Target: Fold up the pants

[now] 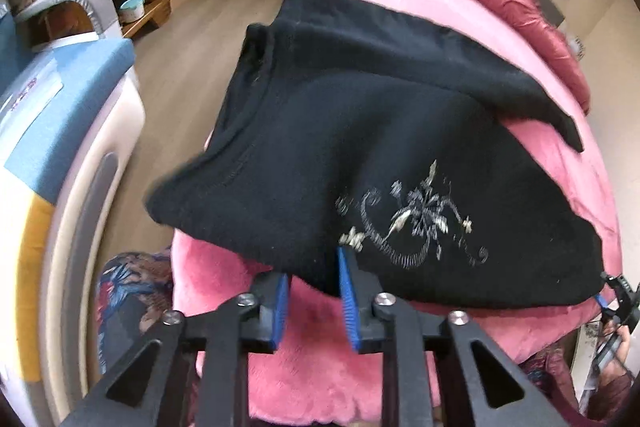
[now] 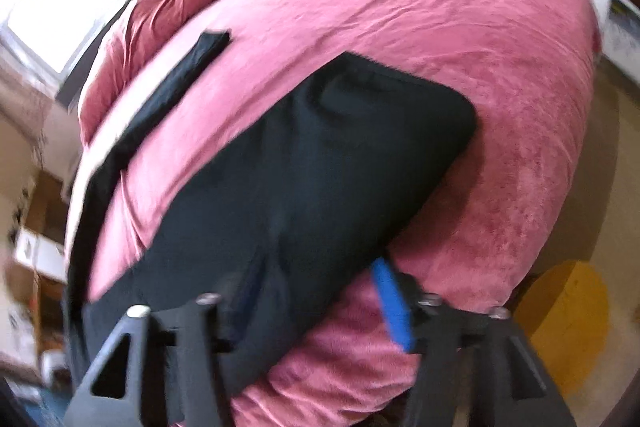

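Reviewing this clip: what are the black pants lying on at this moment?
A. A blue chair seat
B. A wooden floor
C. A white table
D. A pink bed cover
D: in both wrist views the black pants are spread over the pink bed cover, with the wooden floor off to the side.

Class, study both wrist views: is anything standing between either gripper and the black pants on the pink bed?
Nothing visible does. The left gripper is open right at the hem of the black pants, and the right gripper is open with pants cloth already between its fingers on the pink bed.
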{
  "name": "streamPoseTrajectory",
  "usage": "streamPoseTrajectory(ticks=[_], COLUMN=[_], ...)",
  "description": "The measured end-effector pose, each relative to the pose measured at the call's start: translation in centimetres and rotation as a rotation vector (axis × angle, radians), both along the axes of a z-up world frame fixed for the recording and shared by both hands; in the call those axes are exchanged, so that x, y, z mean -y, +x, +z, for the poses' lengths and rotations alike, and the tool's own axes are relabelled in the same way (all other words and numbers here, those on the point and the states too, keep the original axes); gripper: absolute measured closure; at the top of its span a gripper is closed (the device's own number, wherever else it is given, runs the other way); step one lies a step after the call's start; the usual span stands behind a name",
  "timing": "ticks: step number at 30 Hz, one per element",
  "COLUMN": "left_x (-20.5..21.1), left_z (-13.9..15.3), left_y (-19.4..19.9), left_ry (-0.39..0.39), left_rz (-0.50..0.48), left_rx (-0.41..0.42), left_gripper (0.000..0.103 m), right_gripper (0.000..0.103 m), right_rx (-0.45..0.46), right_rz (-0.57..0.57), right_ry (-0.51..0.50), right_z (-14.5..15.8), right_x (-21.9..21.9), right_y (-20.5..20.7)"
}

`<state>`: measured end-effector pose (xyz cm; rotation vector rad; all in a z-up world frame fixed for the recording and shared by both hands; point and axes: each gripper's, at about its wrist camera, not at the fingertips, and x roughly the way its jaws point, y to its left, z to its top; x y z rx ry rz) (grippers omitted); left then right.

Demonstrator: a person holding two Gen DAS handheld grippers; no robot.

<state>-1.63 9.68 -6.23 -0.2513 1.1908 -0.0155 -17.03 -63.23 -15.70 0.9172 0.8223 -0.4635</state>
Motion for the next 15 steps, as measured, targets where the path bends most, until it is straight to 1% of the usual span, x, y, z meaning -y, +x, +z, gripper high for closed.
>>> streamPoseTrajectory(ticks=[2, 3, 4, 6, 8, 10, 14, 15], left_x=[-0.3, -0.5, -0.7, -1.0, -1.2, -1.9, -2.4, -2.5], left_z=[0.0, 0.1, 0.3, 0.6, 1.3, 2.5, 4.7, 5.3], left_y=[-0.6, -0.8, -1.0, -2.5, -3.1, -3.6, -4.0, -4.0], left_ry=[0.009, 0.013, 0.016, 0.028, 0.042, 0.049, 0.066, 0.064], left_rz=[0.009, 0.009, 0.011, 0.021, 0.039, 0.069, 0.107, 0.114], left_rx=[-0.009, -0.010, -0.006, 0.014, 0.033, 0.063, 0.139, 0.154], left_gripper=[0.075, 0.075, 0.075, 0.075, 0.075, 0.075, 0.075, 0.075], right_gripper=[0.043, 0.046, 0.064, 0.089, 0.092, 0.092, 0.092, 0.085], right_rx=[-0.004, -0.014, -0.027, -0.075, -0.107, -0.190, -0.221, -0.221], right_rz=[-0.039, -0.059, -0.076, -0.072, -0.060, -0.054, -0.067, -0.078], right_ry=[-0.012, -0.015, -0.018, -0.050, -0.084, -0.150, -0.167, -0.167], right_z=[0.1, -0.1, -0.2, -0.5, -0.5, -0.7, -1.1, -0.8], right_x=[0.9, 1.4, 1.9, 2.4, 2.3, 2.0, 2.2, 2.2], right_y=[-0.4, -0.5, -0.5, 0.0, 0.4, 0.9, 0.4, 0.3])
